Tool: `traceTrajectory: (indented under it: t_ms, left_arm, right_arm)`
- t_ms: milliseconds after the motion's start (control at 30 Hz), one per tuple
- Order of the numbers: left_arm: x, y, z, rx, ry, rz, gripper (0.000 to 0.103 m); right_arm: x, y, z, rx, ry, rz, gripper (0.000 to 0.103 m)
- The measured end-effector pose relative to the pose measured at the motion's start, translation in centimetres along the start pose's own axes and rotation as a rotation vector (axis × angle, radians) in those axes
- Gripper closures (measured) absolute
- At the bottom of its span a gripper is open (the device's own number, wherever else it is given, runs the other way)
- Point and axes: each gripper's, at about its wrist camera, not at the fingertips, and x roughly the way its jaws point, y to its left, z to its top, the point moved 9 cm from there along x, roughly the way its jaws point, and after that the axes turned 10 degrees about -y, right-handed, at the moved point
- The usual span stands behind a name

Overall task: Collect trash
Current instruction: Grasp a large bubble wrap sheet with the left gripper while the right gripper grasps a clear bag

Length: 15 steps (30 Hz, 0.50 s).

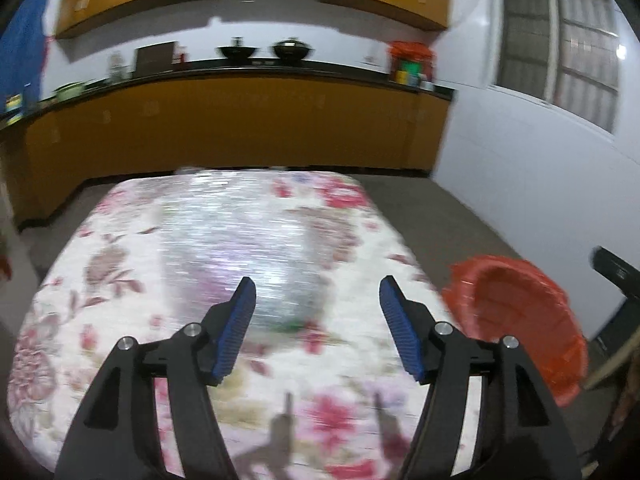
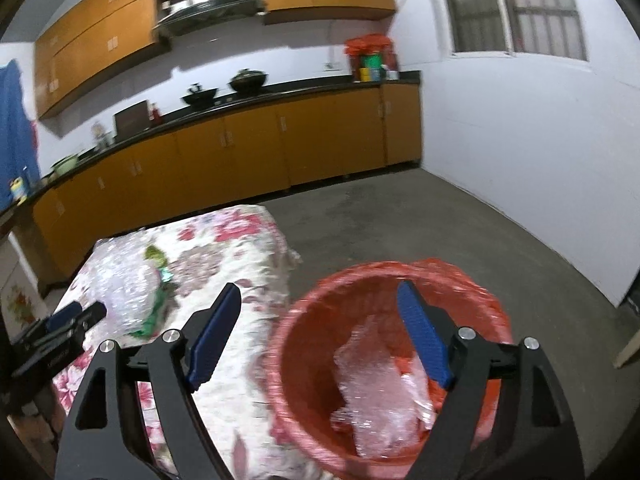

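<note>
My right gripper (image 2: 320,292) is open and empty above the red trash bin (image 2: 304,364), which has a red liner and holds crumpled clear plastic (image 2: 376,376). The bin also shows in the left wrist view (image 1: 528,320), right of the table. My left gripper (image 1: 318,286) is open and empty over the floral table (image 1: 120,280), above a blurred sheet of clear plastic (image 1: 240,248). In the right wrist view that clear plastic (image 2: 120,284) lies on the table with a green wrapper (image 2: 158,300) beside it, and the left gripper (image 2: 60,328) hovers at the left edge.
Orange kitchen cabinets (image 2: 240,152) with a dark countertop run along the back wall, with woks and containers on top. Grey concrete floor (image 2: 440,232) spreads right of the table. A white wall with a window stands at the right.
</note>
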Motion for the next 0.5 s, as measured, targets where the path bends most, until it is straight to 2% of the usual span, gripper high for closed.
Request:
traceTrajectory:
  t_ms: [133, 267, 367, 500]
  left_arm:
    - [1.6, 6.0, 0.1, -0.079, 0.023, 0.104, 0.039]
    - [3.8, 9.4, -0.3, -0.13, 0.069, 0.143, 0.04]
    - [4.9, 9.8, 0.2, -0.127, 0.073, 0.141, 0.04]
    - [6.4, 7.7, 1.3, -0.064, 0.056, 0.116, 0.039]
  right_arm:
    - [0.9, 2.9, -0.5, -0.013, 0.019, 0.047, 0.023]
    - [1.8, 5.5, -1.3, -0.041, 0.042, 0.089, 0.023]
    - [2.4, 7.0, -2.0, -0.064, 0.062, 0.11, 0.024]
    - [3.3, 8.3, -3.2, -0.069, 0.1, 0.121, 0.024]
